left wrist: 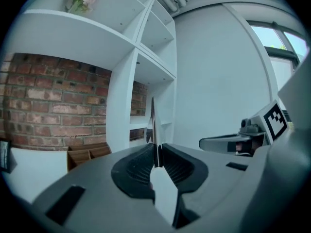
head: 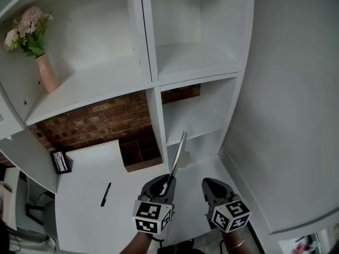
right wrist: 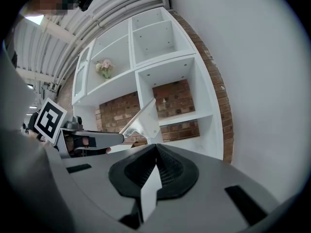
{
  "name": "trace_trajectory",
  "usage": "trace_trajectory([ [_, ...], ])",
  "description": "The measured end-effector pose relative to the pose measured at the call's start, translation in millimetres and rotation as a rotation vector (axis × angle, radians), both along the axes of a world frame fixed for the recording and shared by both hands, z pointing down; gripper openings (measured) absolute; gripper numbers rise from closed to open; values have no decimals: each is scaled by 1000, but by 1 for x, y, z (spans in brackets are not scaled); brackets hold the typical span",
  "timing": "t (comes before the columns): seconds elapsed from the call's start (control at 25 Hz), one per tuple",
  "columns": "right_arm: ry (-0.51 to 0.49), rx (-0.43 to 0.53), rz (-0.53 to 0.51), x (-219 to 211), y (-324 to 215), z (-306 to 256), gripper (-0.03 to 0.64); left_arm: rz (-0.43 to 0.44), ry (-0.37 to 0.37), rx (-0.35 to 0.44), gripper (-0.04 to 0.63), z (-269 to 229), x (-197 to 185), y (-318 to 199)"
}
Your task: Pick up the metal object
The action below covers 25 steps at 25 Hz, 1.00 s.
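Note:
The metal object [head: 178,157] is a long flat blade with a wider end, and it points up and away from me toward the shelves. My left gripper [head: 165,186] is shut on its lower end, with the pads pressed on both sides. In the left gripper view the blade [left wrist: 153,123] rises edge-on from between the jaws of that gripper [left wrist: 157,155]. My right gripper [head: 211,185] hovers just to the right, shut with nothing in it. The right gripper view shows its closed jaws [right wrist: 156,150] and, to the left, the blade [right wrist: 142,119] held aloft.
A white shelf unit [head: 151,81] stands ahead with a brick wall behind it. A vase of flowers [head: 45,70] sits on the upper left shelf. On the white desk [head: 85,179] lie a black pen [head: 106,193], a wooden organiser [head: 140,155] and a small black stand [head: 61,162]. A white wall [head: 291,115] closes the right side.

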State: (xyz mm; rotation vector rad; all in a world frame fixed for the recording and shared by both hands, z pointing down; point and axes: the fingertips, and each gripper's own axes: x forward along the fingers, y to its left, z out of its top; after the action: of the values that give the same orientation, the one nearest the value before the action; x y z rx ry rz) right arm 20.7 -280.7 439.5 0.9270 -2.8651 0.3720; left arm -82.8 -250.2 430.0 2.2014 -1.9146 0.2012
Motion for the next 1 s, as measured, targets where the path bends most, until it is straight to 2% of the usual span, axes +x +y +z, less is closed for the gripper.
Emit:
trace_trajectory([
  [0.2,3,1,-17,-12,9,0,5,-10,-28,-23,61,8,-12,13],
  [0.6,27,31,-23,-24,16,-3,5,-14,-64,-18,61,7,-23,20],
  [0.8,83,69,-24,-26,18,-1,5,-22,-51,-13,61,9,-26,21],
  [1.0,94,70,-17,-25,19,0,5,-26,-31,-8,61,7,-29,22],
])
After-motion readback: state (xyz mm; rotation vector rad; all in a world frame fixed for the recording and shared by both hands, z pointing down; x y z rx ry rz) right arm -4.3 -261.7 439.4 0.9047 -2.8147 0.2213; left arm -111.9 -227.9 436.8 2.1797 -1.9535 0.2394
